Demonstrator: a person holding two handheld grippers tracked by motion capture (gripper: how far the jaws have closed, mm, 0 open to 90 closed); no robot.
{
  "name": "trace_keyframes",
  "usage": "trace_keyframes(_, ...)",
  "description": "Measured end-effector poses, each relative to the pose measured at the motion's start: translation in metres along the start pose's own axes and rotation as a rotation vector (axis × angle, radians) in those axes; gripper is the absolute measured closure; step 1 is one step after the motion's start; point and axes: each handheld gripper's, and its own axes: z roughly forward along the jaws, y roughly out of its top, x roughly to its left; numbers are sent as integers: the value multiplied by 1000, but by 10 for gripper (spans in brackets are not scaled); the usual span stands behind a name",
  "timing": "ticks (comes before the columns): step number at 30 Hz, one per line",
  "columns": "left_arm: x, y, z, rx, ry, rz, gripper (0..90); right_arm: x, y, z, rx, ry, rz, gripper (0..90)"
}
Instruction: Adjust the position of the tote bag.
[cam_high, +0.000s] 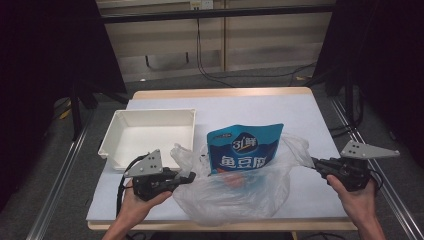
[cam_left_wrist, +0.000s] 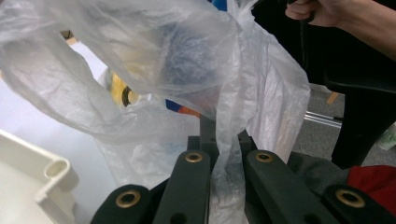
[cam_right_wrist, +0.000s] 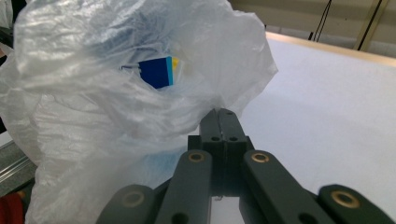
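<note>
A clear plastic bag (cam_high: 240, 192) lies near the table's front edge, and a blue food pouch (cam_high: 244, 147) with white lettering stands up out of it. My left gripper (cam_high: 190, 176) is shut on the bag's left edge; in the left gripper view the film (cam_left_wrist: 224, 140) runs down between the closed jaws. My right gripper (cam_high: 315, 162) is shut on the bag's right edge, and the bag (cam_right_wrist: 116, 116) bulges just beyond the closed jaws (cam_right_wrist: 219, 116). Through the film a blue corner of the pouch (cam_right_wrist: 156, 72) shows. Both grippers are low, close to the table.
An empty white tray (cam_high: 150, 112) sits on the table's left half, just behind my left gripper; its corner (cam_left_wrist: 51, 182) shows close by. A white cloth (cam_high: 300, 115) covers the table. Dark stands and cables flank it, and a rail (cam_high: 370, 165) runs along the right side.
</note>
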Motion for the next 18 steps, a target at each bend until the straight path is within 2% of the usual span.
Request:
trace_keyframes(4,0,-5,7,20,6,-16,897,0,-13,5,18,1,17,900)
trace_keyframes(5,0,-8,9,42,2,-9,896,0,-17,7,15,3,23,900)
trace_keyframes(6,0,-8,9,42,2,-9,897,0,-17,7,15,3,23,900)
trace_keyframes(7,-1,-15,9,65,-3,-12,897,0,-25,9,16,12,36,900)
trace_keyframes(12,-3,-25,10,86,-2,-36,897,3,-29,13,38,27,35,900)
trace_keyframes(14,-4,-29,13,93,-2,-41,897,6,-30,14,52,23,18,900)
trace_keyframes(15,-5,-33,18,120,-2,-33,897,7,-33,15,58,32,19,900)
trace_keyframes(18,-3,-38,22,133,-2,-50,897,8,-37,16,70,36,23,900)
